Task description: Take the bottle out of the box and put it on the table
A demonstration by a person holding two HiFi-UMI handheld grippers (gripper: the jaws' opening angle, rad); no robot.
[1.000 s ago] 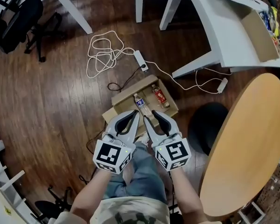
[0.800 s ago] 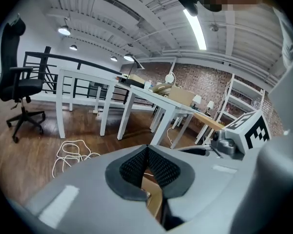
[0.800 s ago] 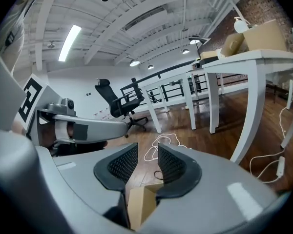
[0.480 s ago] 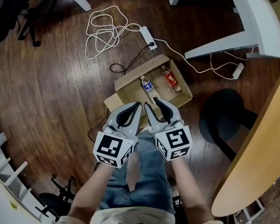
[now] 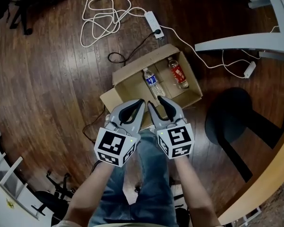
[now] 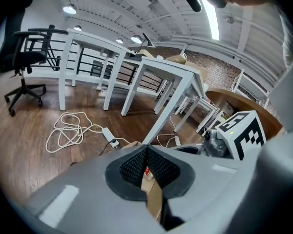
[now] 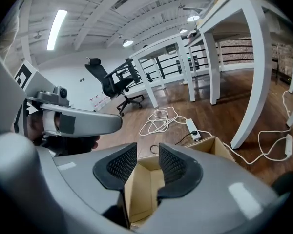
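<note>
An open cardboard box (image 5: 128,86) stands on the wood floor. Two bottles lie in it, one with a blue label (image 5: 154,82) and one with a red label (image 5: 178,73). Side by side, both grippers hang just over the box's near edge and point down into it. My left gripper (image 5: 141,102) is shut, its tips meeting with nothing held (image 6: 146,149). A narrow gap shows between the pads of my right gripper (image 5: 155,103); it is open, its jaws have just been opening a little, and only the box's inside (image 7: 146,189) shows between them.
A power strip (image 5: 153,21) and a coiled white cable (image 5: 102,18) lie beyond the box. A black stool (image 5: 232,117) stands right of it, with white table legs (image 5: 246,44) behind and a round wooden tabletop (image 5: 270,178) at the lower right. The person's legs (image 5: 149,174) are below the grippers.
Both grippers have sunk toward the box, which now looks larger and sits higher in the head view. The round tabletop has slid toward the right edge.
</note>
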